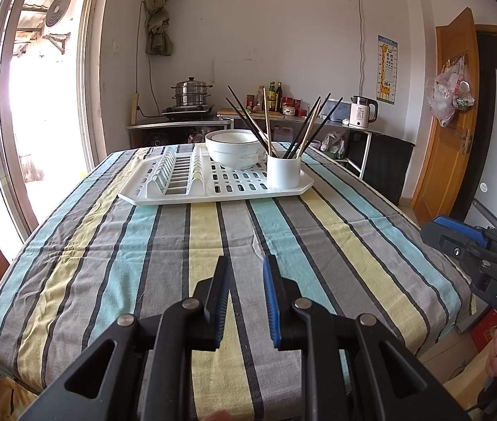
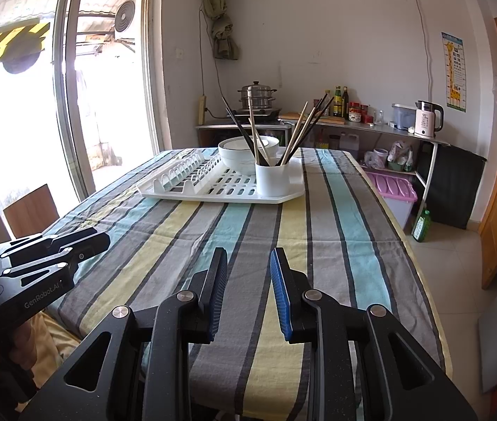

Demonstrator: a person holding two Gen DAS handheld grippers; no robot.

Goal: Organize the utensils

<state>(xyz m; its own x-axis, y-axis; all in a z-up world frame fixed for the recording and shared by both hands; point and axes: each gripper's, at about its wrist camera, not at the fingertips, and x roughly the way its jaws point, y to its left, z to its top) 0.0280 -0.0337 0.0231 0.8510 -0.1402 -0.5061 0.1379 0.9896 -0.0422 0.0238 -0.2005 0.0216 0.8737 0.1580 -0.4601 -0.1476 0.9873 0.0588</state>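
Left wrist view: white plastic dish rack tray (image 1: 213, 189) at far end of table w/ striped blue-yellow-grey cloth (image 1: 213, 245), taken as landmark. On tray's right front corner: white cylindrical utensil cup (image 1: 283, 172), holding dark and pale wooden chopsticks (image 1: 301, 129), all upright-ish, fanned left and right. Just behind cup, on tray: stacked white ceramic bowls w/ dark rim (image 1: 234, 149). Plate slots on tray's left side look bare. Left gripper (image 1: 246, 273) well short of tray, over bare cloth; jaws spread a little, nothing between. Right gripper's tip (image 1: 458, 235) visible at right edge, also well short of tray.

Right wrist view: same tray (image 2: 220, 189), cup (image 2: 272, 179), chopsticks (image 2: 283, 129), bowls (image 2: 245, 151). Right gripper (image 2: 248, 266) near table's close end, jaws parted, nothing pinched. Left gripper (image 2: 73, 242) off to left, apart from tray.

Judgement: no loose utensils seen on cloth, so either sorting done w/ everything in cup, or not yet begun and chopsticks due for regrouping by colour. Can't tell which. Both grippers idle, far from cup.
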